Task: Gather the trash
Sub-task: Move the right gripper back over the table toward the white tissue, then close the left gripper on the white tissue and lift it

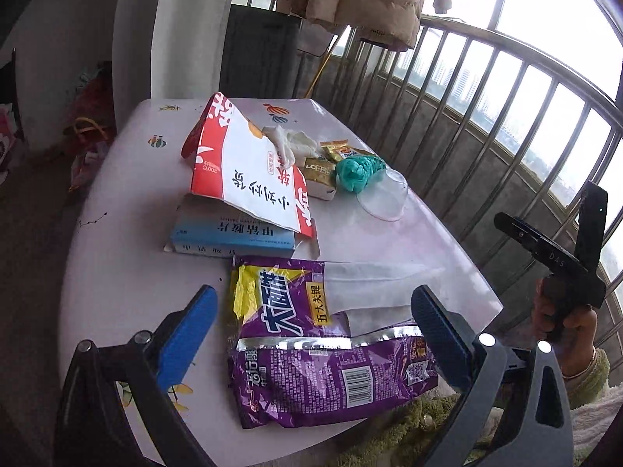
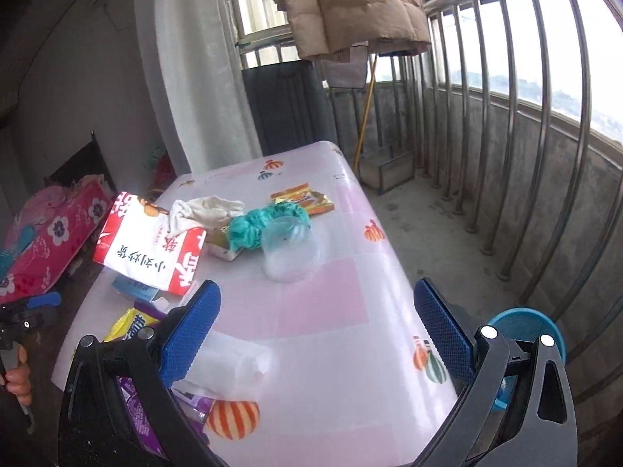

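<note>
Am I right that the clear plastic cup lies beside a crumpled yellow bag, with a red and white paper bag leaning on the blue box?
Nearly: the crumpled bag beside the clear plastic cup is teal green, not yellow, as the right wrist view shows. The red and white paper bag does lean on the blue box.

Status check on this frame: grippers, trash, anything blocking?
Left gripper and right gripper open, empty. Purple snack bag nearest left, untouched. Nothing blocking.
</note>
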The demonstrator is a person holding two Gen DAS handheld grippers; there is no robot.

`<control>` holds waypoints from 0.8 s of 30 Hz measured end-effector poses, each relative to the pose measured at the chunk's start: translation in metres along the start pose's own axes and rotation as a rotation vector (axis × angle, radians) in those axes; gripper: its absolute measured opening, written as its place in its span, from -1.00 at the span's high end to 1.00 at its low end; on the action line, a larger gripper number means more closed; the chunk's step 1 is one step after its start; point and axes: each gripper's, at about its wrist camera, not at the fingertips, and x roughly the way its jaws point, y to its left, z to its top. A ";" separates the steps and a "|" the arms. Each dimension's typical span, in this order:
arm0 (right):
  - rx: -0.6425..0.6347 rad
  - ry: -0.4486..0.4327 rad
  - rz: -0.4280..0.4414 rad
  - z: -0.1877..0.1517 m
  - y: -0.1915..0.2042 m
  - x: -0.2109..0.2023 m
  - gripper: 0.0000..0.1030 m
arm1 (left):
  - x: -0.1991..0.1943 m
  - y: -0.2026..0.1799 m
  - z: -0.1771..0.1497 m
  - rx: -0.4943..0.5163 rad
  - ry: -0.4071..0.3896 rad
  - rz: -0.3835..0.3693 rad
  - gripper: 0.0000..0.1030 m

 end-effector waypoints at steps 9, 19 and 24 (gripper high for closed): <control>-0.075 0.199 0.124 -0.017 0.038 0.023 -0.67 | 0.016 -0.005 -0.029 -0.015 0.002 -0.073 -0.89; 0.166 0.384 0.157 -0.035 0.001 0.044 -0.21 | 0.071 -0.032 0.000 0.046 0.048 -0.263 -0.29; 0.316 0.462 0.199 -0.045 -0.018 0.056 -0.01 | 0.098 -0.051 0.002 0.113 0.097 -0.320 -0.14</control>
